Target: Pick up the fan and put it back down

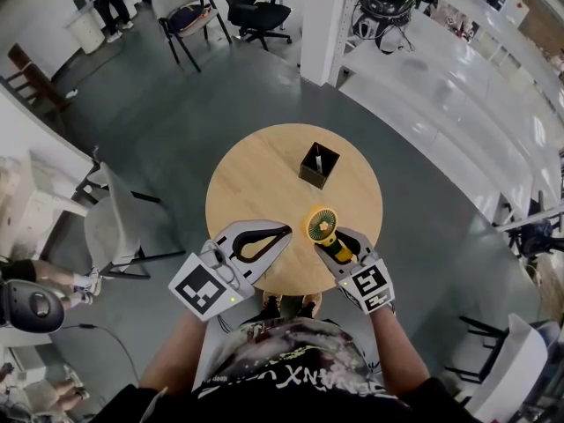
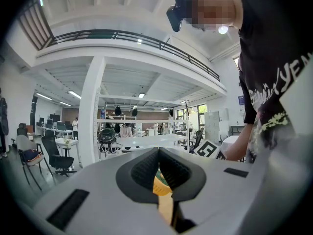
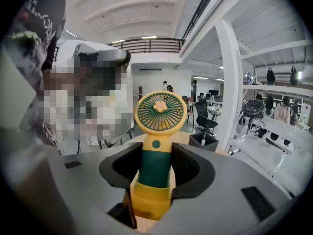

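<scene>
A small hand fan with a yellow round head, a green handle and a yellow base is over the near edge of the round wooden table. My right gripper is shut on its handle. In the right gripper view the fan stands upright between the black pads of the right gripper. Its base is close above the wood, and I cannot tell if it touches. My left gripper hovers to the fan's left, shut, with nothing held. In its own view the left gripper shows pads meeting at the tips.
A black open box stands on the table's far right part. A grey chair is left of the table, and long white benches run along the right. The person's shoes show below the table's near edge.
</scene>
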`<state>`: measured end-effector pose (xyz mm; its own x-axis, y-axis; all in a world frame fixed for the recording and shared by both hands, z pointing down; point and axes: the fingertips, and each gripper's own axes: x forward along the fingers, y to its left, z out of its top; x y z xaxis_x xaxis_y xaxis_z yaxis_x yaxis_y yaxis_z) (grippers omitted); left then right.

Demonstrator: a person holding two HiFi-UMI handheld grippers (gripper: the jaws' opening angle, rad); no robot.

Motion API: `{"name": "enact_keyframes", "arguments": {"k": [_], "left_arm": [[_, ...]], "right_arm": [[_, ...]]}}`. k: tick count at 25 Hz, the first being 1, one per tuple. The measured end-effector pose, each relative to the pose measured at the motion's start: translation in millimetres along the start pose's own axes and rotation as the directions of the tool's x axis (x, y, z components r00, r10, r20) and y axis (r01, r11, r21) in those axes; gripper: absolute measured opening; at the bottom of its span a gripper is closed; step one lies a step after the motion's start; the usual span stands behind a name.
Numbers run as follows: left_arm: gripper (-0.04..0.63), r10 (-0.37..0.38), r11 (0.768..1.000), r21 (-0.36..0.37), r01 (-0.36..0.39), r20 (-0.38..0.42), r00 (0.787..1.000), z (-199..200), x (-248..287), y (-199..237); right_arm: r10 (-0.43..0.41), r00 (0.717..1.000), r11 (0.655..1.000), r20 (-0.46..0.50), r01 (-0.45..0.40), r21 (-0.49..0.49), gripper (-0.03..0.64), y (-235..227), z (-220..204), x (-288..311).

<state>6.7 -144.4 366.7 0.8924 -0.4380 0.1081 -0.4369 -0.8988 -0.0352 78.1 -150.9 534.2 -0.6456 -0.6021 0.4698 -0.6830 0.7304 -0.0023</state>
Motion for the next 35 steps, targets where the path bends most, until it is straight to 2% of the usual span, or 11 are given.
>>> {"name": "enact_keyframes", "arguments": {"k": [7, 16, 23, 27, 33, 35], "left_arm": [[0.018, 0.001, 1.0, -0.003, -0.001, -0.005, 1.0, -1.1, -0.3, 0.3], [0.018, 0.005, 1.0, -0.005, -0.005, -0.01, 1.0, -1.5, -3.6, 1.2], [0.018, 0.005, 1.0, -0.002, -0.005, -0.015, 1.0, -2.8, -5.7, 3.1], [0.018, 0.011, 1.0, 0.0, -0.011, -0.015, 1.0, -1.8, -7.7, 2.5], [0.018, 0.016, 1.0, -0.006, -0.016, -0.021, 1.0, -3.5, -11.7, 5.1], [0.018, 0.015, 1.0, -0.006, -0.015, -0.02, 1.0, -3.1, -11.0, 5.4]], "right_arm": [[0.011, 0.993, 0.999, -0.114, -0.007, 0.034, 0.186, -4.3, -52.3, 26.9], [0.039, 0.965, 0.997, -0.258, -0.022, 0.069, 0.186, 1.0, -111.6, 53.5], [0.033, 0.922, 0.996, -0.386, 0.003, 0.091, 0.186, -0.9, -151.8, 71.8], [0.041, 0.904, 0.995, -0.425, 0.001, 0.099, 0.186, -0.6, -167.1, 74.7], [0.056, 0.852, 0.991, -0.52, 0.015, 0.131, 0.186, 1.3, -193.4, 74.2], [0.046, 0.845, 0.992, -0.533, 0.022, 0.121, 0.186, -0.7, -201.4, 74.7]]}}
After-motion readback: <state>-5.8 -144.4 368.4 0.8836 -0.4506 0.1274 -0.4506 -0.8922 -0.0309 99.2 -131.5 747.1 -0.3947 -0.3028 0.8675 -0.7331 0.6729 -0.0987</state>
